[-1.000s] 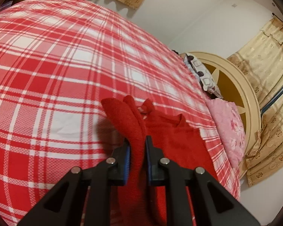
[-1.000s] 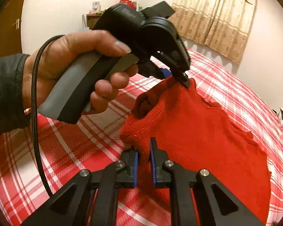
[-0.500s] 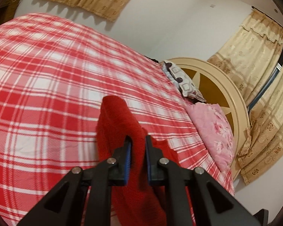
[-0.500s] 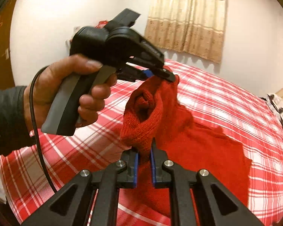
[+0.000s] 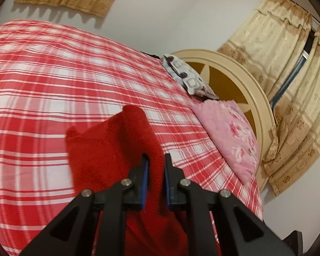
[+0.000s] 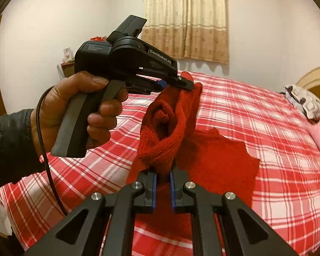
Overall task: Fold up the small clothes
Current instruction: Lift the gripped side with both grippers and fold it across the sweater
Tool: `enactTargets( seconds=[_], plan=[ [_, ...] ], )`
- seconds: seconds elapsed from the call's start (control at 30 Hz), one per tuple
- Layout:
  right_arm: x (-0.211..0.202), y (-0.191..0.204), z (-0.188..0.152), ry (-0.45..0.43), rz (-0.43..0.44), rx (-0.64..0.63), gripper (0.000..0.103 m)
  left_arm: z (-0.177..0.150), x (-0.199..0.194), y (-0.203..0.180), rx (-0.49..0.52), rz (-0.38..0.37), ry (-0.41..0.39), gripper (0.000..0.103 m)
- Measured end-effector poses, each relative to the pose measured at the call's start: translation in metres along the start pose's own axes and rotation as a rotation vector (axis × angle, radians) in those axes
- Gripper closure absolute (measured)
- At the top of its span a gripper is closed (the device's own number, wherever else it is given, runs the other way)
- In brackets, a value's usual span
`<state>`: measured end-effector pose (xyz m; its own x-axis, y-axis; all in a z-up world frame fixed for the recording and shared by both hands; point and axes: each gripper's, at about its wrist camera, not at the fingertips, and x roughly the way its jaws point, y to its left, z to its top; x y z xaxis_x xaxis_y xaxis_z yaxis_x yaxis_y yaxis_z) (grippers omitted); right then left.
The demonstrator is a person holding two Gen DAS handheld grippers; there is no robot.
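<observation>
A small red knitted sweater [image 6: 215, 162] is held up at one end above the red-and-white plaid bed [image 6: 256, 115], its lower part still lying on the cover. My right gripper [image 6: 162, 176] is shut on a bunched edge of it. My left gripper [image 5: 155, 162] is shut on another edge; it shows in the right wrist view [image 6: 181, 83], held in a hand, to the upper left of the right gripper. In the left wrist view the sweater [image 5: 108, 149] hangs folded over and around the jaws.
A pink floral pillow [image 5: 230, 136] and a grey patterned pillow [image 5: 187, 76] lie by the round beige headboard [image 5: 251, 98]. Beige curtains [image 6: 185, 19] hang on the white wall. The gripper's black cable [image 6: 44, 149] hangs at the left.
Both grippers have lifted the gripped end of the sweater higher off the bed. The left gripper has swung so its view turns toward the headboard; the cloth now hangs more steeply.
</observation>
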<state>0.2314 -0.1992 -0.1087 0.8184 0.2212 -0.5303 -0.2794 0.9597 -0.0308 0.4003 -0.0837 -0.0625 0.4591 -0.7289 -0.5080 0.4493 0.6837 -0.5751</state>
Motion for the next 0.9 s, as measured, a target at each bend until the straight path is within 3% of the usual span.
enactTargets(
  seconds=[0.43,0.63,0.87,0.9],
  plan=[
    [-0.029,-0.060,-0.030,0.070,-0.018,0.170,0.094,-0.027,0.075,-0.042,0.072,-0.034,0.143,0.090],
    [-0.032,-0.081,-0.051,0.105,-0.004,0.251,0.094,-0.037,0.097,-0.060,0.127,-0.009,0.187,0.090],
    [-0.027,-0.099,-0.077,0.164,0.001,0.316,0.094,-0.052,0.093,-0.080,0.258,0.055,0.190,0.089],
    [-0.029,-0.100,-0.080,0.169,0.000,0.317,0.094,-0.054,0.086,-0.082,0.288,0.071,0.178,0.084]
  ],
)
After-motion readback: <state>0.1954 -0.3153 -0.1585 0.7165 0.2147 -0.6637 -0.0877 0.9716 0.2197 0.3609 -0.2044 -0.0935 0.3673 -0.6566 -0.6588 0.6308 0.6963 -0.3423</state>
